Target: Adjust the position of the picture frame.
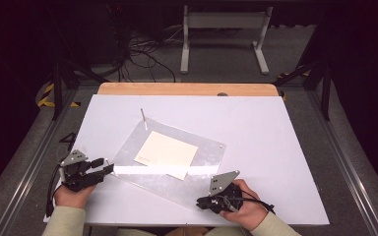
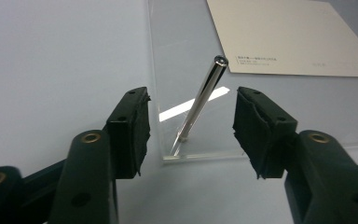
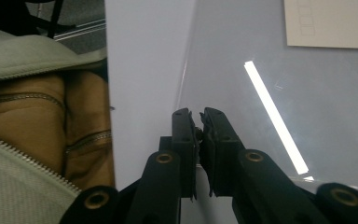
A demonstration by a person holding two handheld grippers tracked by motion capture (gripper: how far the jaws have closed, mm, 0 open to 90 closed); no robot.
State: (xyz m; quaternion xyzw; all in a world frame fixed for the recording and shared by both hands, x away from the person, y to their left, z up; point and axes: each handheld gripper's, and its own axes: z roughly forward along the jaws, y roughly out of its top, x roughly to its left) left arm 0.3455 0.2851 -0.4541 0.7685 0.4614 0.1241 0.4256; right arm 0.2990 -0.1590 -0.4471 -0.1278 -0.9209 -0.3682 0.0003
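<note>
A clear acrylic plate (image 1: 204, 152) lies askew on the white table (image 1: 261, 123), with a cream card (image 1: 166, 153) at its middle. A thin metal pin (image 1: 142, 117) stands upright at the plate's far corner. In the left gripper view another shiny pin (image 2: 204, 93) rises from the plate's (image 2: 186, 37) near corner, beside the card (image 2: 293, 37). My left gripper (image 1: 106, 165) (image 2: 191, 121) is open, one jaw on each side of that pin, neither touching it. My right gripper (image 1: 200, 201) (image 3: 200, 116) is shut at the plate's (image 3: 242, 46) front edge, and nothing shows between its jaws.
A wooden strip (image 1: 187, 89) borders the table's far edge. Beyond it a white metal stand (image 1: 224, 29) and loose cables (image 1: 142, 54) sit on the floor. The person's light jacket (image 3: 23, 51) and lap are close to the table's near edge.
</note>
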